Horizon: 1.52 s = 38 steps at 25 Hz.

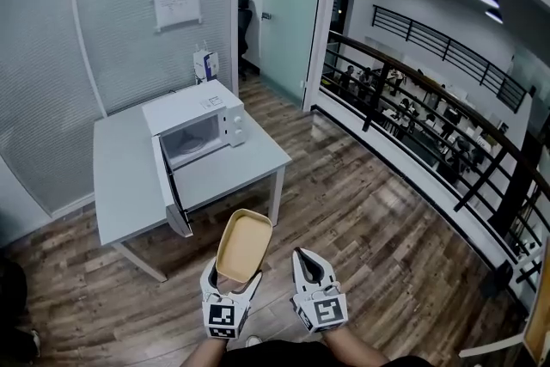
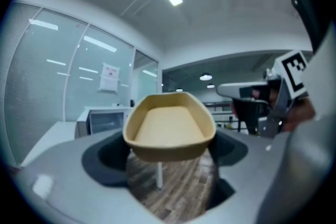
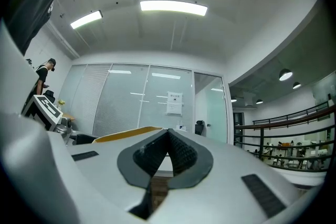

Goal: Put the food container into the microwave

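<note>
The empty tan food container [image 1: 244,247] is pinched at its near end by the left gripper [image 1: 232,279], above the floor and well apart from the open microwave [image 1: 193,126]. It is judged light, thin-walled and slightly flexible, so a gentle rim grip is advised. The long axis runs near-to-far, opening upward. The right gripper [image 1: 308,262] is pressed together, empty.

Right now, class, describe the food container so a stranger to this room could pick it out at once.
Find the grey rectangular table bearing a white microwave oven with its door open, then look nearer, over the wooden plank floor. There the left gripper clamps a shallow, tan, oval container, empty inside. It is the only tan thing held up; the right gripper beside it is shut on nothing.
</note>
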Available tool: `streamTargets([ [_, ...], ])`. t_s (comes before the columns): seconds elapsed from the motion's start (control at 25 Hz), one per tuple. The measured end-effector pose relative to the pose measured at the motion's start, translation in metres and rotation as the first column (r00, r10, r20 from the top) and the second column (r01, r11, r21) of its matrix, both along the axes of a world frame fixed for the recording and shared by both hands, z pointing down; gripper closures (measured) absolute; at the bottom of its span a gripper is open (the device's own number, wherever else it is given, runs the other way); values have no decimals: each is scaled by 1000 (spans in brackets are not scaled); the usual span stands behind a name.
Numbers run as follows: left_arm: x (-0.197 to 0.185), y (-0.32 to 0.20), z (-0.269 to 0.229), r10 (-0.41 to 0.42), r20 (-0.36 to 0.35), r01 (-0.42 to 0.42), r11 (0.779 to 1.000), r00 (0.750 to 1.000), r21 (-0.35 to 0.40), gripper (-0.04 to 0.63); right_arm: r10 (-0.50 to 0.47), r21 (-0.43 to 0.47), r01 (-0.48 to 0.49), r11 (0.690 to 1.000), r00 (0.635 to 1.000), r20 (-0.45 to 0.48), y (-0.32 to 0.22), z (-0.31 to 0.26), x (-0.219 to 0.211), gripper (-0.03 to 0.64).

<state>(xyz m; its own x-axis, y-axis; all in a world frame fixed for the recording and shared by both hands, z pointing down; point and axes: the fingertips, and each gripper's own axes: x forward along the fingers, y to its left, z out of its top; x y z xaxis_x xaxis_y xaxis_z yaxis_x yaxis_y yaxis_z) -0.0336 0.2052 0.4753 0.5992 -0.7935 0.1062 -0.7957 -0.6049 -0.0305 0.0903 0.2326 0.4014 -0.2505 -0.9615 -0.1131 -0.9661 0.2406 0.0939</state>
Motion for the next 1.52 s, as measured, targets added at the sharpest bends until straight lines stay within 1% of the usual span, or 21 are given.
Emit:
streamTargets([
  [0.12,-6,-7,3,12,6,-12,1000,1000,-1,130,-4,-4,4,1000,1000,-1,-4,1,-11,618],
  [0.28,-11,-24,1,1,-4,-1,1000,1000,-4,130,-29,-17,29,999,1000,-5,-16,6,-19,618],
  [0.48,-6,-45,1,-2,-7,2,1000,1000,-2,130,-39,-28,39,999,999,-9,-45,10,-15,618],
  [0.6,-1,-64,0,-11,-9,11,1000,1000,1,130,-53,-16,53,998,999,7,-69,7,-10,618],
  [0.84,18,-108,-8,-50,-23,50,999,998,10,130,-91,-6,91,996,996,7,-121,2,15,618],
  [1.08,44,-142,-11,-100,-27,100,995,995,7,130,-137,-7,137,991,991,-2,-160,-1,43,618],
  [1.32,71,-167,-9,-146,-15,146,989,989,7,130,-200,20,199,980,979,26,-180,-7,71,618],
  [1.52,79,-181,-9,-183,-19,183,983,983,-1,130,-213,29,212,977,977,31,-197,-7,88,618],
])
